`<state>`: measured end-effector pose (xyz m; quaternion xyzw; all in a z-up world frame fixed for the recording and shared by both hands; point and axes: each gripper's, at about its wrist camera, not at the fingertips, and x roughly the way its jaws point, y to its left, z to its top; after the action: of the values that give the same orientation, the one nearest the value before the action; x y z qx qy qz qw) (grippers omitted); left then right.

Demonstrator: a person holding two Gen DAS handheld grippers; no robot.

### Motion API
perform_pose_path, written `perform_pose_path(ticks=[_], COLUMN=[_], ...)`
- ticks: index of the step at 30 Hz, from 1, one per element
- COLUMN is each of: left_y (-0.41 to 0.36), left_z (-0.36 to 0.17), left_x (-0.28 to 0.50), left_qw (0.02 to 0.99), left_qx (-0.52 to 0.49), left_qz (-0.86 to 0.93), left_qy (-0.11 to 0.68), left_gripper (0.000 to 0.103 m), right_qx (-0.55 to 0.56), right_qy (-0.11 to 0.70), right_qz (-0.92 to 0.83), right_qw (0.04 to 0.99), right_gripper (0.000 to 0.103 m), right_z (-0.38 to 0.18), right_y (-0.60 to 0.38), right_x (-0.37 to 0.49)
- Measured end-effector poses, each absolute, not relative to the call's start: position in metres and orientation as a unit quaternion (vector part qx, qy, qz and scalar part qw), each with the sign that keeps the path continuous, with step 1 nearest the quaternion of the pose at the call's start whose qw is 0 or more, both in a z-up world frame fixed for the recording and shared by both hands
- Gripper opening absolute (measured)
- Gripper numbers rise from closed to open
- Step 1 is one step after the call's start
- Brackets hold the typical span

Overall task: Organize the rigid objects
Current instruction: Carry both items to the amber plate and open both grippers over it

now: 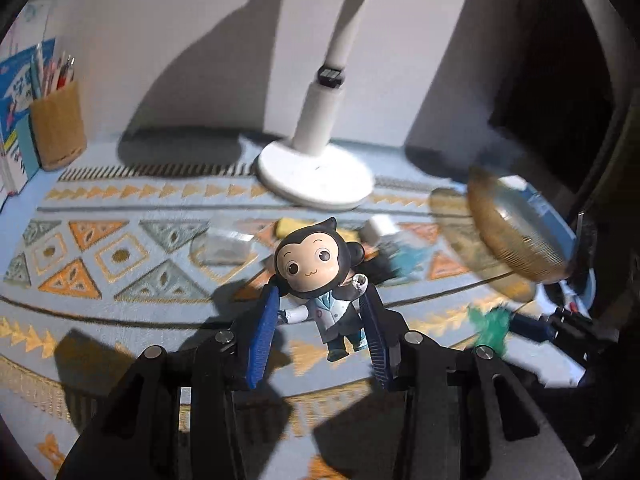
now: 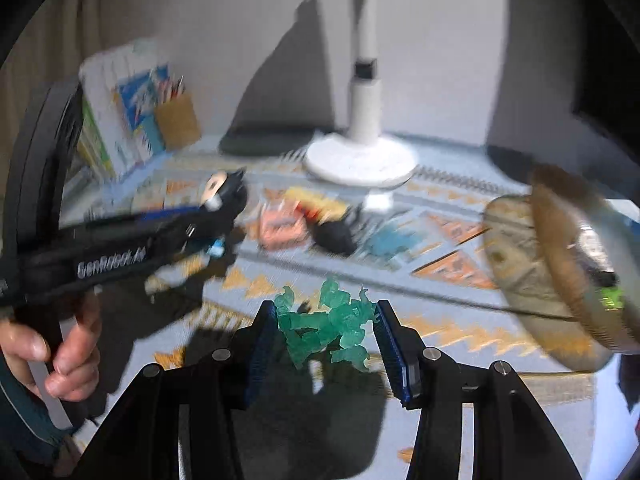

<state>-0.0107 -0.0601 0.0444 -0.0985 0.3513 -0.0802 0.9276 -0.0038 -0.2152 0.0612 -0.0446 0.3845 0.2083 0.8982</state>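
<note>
My left gripper point(image 1: 320, 304) is shut on a monkey figurine point(image 1: 316, 276) with a black head and white coat, held above the patterned cloth. It also shows in the right wrist view point(image 2: 222, 194), at the left gripper's tip. My right gripper point(image 2: 326, 314) is shut on a translucent green figure point(image 2: 328, 322), also seen blurred in the left wrist view point(image 1: 490, 322). A woven basket point(image 1: 516, 232) stands tilted at the right; it shows in the right wrist view point(image 2: 568, 256) too. Several small toys point(image 2: 320, 224) lie on the cloth below the lamp.
A white lamp base point(image 1: 316, 174) stands at the back centre. A pen holder point(image 1: 58, 128) and books point(image 1: 16, 120) stand back left against the wall. A clear plastic piece point(image 1: 224, 246) lies on the patterned cloth point(image 1: 120, 256).
</note>
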Motion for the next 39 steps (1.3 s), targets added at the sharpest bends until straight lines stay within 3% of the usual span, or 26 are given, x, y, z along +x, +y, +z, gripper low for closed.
perform_pose_path(ticks=[9,16,21,39], left_y=[-0.135,-0.218,-0.263,-0.335], left_z=[0.127,0.17,0.167,0.075], left_x=[-0.009,0.019,0.036,0.11], left_qw=[0.942,0.933,0.924,0.898], left_qx=[-0.059,-0.031,-0.015,0.014], left_qz=[-0.175,-0.26,-0.288,-0.26], left_qy=[0.281,0.247,0.252,0.354], left_gripper=[0.038,0.038,0.039,0.038], right_qx=[-0.02,0.026,0.059,0.104], right_qy=[0.272,0.235,0.257,0.4], right_qz=[0.077,-0.026,-0.048,-0.062], right_qw=[0.959,0.971,0.963,0.908], right_gripper=[0.048,0.048,0.048,0.048], right_z=[0.169,0.205,0.192,0.082], right_y=[-0.314,-0.399,-0.437,-0.474], right_x=[-0.022,-0.029,-0.016,0.057])
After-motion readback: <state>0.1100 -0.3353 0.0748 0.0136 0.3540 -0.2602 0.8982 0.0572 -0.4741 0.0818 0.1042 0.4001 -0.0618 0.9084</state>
